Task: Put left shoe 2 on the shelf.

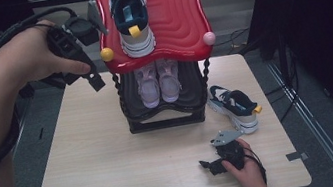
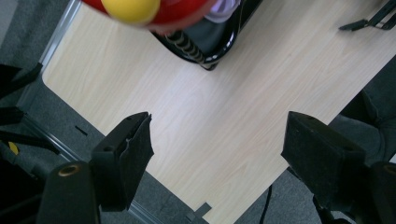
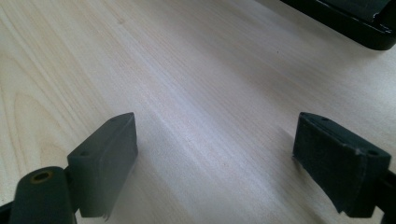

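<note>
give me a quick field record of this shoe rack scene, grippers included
rack: two-tier rack, red top shelf, black lower shelf
top shelf: one navy and white sneaker
lower shelf: pink pair
table: matching sneaker right of rack
left gripper: open, empty, raised by rack's left corner
right gripper: open, empty, low over table

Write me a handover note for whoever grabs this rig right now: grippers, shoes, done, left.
Left gripper: open, empty, held in the air left of the red top shelf.
Right gripper: open, empty, low at the table near its front edge.
Shoes: one navy-and-white sneaker on the top shelf; pink pair on the black lower shelf; its mate on the table right of the rack.
Done: one sneaker shelved.
Left: probably shelve the mate beside it.
</note>
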Demonstrator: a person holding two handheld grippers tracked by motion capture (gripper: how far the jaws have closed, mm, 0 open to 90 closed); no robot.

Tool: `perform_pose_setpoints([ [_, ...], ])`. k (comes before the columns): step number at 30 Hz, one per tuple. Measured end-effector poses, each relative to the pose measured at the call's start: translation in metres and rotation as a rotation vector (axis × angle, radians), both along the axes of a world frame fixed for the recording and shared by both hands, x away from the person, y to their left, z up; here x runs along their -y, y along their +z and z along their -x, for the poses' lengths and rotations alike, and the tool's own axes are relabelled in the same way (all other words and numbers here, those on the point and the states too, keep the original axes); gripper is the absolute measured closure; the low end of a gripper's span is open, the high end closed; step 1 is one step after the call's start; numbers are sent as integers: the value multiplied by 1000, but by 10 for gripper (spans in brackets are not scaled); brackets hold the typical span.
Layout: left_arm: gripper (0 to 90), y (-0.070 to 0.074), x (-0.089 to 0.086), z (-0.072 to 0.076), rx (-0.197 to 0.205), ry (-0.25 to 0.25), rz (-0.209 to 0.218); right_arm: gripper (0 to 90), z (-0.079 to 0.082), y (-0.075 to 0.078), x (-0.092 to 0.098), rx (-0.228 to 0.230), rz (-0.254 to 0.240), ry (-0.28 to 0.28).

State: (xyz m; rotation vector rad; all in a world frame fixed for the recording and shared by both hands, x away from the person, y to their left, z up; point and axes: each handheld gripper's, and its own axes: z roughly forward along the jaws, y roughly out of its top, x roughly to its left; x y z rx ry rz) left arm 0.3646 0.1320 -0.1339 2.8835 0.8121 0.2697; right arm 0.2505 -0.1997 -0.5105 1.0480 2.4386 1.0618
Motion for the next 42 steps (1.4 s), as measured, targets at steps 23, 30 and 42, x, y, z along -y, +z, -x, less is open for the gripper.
perform_pose_setpoints([
  [23,237,-89,-26,5,-101,13,18,132,0,0,0,1,0,0],
  [30,238,-125,-32,6,-135,22,17,132,0,0,0,1,0,0],
  [42,239,-180,-42,9,-189,47,27,132,0,0,0,5,-1,-1],
])
